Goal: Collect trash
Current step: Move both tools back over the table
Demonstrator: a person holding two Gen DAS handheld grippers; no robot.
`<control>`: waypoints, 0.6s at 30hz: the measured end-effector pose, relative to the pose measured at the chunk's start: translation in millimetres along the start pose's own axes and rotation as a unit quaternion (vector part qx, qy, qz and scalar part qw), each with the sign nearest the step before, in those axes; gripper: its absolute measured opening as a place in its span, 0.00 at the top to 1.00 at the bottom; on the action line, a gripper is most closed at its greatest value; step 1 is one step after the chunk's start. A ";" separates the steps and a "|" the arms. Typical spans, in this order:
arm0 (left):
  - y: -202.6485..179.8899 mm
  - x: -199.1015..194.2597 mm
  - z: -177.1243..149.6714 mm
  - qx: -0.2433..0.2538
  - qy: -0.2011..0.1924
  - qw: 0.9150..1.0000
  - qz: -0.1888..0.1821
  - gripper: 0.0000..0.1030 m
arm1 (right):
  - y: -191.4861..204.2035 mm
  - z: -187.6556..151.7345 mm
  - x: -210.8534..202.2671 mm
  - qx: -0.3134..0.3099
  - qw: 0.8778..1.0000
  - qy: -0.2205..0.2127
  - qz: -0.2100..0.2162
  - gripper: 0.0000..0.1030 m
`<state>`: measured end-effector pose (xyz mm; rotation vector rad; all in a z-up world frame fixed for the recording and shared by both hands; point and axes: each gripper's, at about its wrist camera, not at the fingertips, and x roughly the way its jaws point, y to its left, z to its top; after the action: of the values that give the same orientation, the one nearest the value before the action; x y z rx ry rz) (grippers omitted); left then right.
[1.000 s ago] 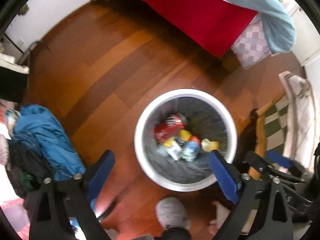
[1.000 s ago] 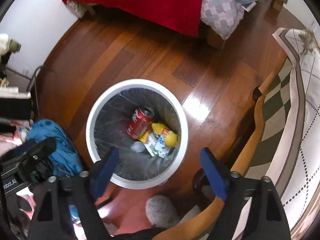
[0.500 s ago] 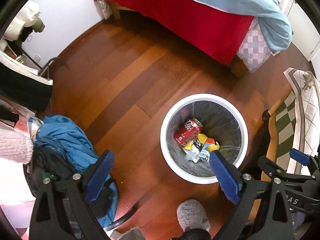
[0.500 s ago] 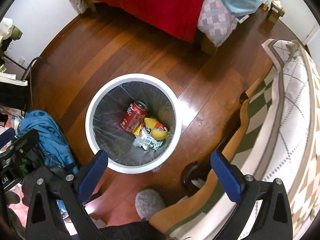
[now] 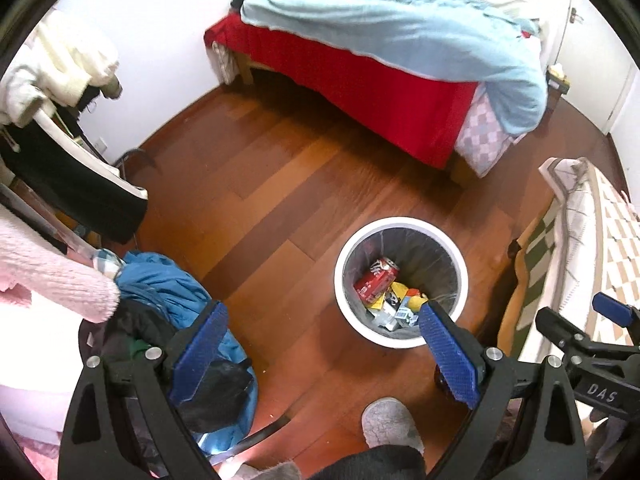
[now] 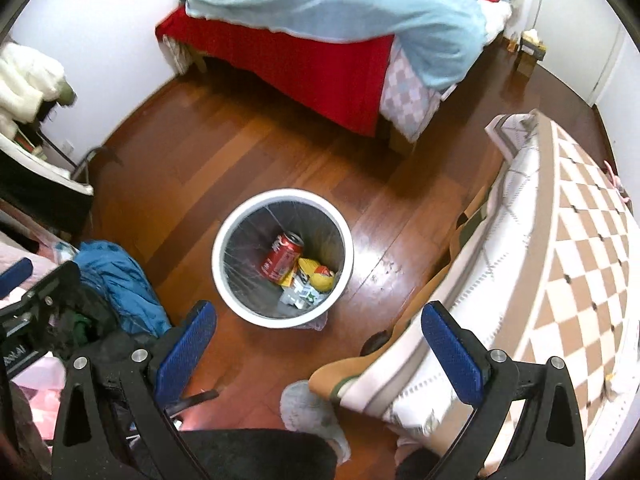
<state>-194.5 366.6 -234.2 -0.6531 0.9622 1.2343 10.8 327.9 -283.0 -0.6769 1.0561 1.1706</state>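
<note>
Above the bin (image 5: 401, 282) (can (image 6: 282, 256) inside), both grippers' jaws gape wide, holding nothing.

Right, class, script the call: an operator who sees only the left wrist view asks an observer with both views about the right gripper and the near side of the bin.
Operator: I only catch the edge of the right gripper. Is it carrying anything?
Observer: No. In the right wrist view it is open, jaws wide apart, with nothing between them.
Operator: Part of the white bin is hidden on its near side for me. Anything there?
Observer: Yes. A scrap of clear plastic liner pokes out at the bin's base, on the floor.
</note>
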 end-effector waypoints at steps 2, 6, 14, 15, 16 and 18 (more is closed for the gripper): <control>-0.3 -18.6 -3.8 0.000 -0.012 1.000 -0.002 0.05 | -2.7 -7.1 -22.8 0.004 1.000 -0.015 0.006 0.00; -0.3 -54.3 -14.5 0.000 -0.033 0.999 -0.009 0.05 | -9.1 -22.8 -65.9 0.013 0.999 -0.040 0.019 0.00; -18.2 -118.9 -33.0 0.010 -0.075 0.997 0.005 0.05 | -34.8 -53.0 -141.3 0.054 0.993 -0.086 0.064 0.00; -24.2 -127.4 -34.4 0.013 -0.084 0.996 0.008 0.05 | -43.2 -57.9 -150.9 0.068 0.991 -0.093 0.075 0.00; -27.5 -132.1 -36.1 0.013 -0.089 0.996 0.008 0.05 | -54.3 -63.5 -160.3 0.085 0.988 -0.098 0.083 0.00; -42.4 -140.5 -39.6 0.014 -0.095 0.995 -0.002 0.05 | -79.9 -75.4 -174.4 0.118 0.983 -0.108 0.091 0.00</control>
<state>-169.2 256.0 -133.0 -0.5060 0.8179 1.2526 58.4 169.8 -159.5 -0.2632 1.0661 1.2211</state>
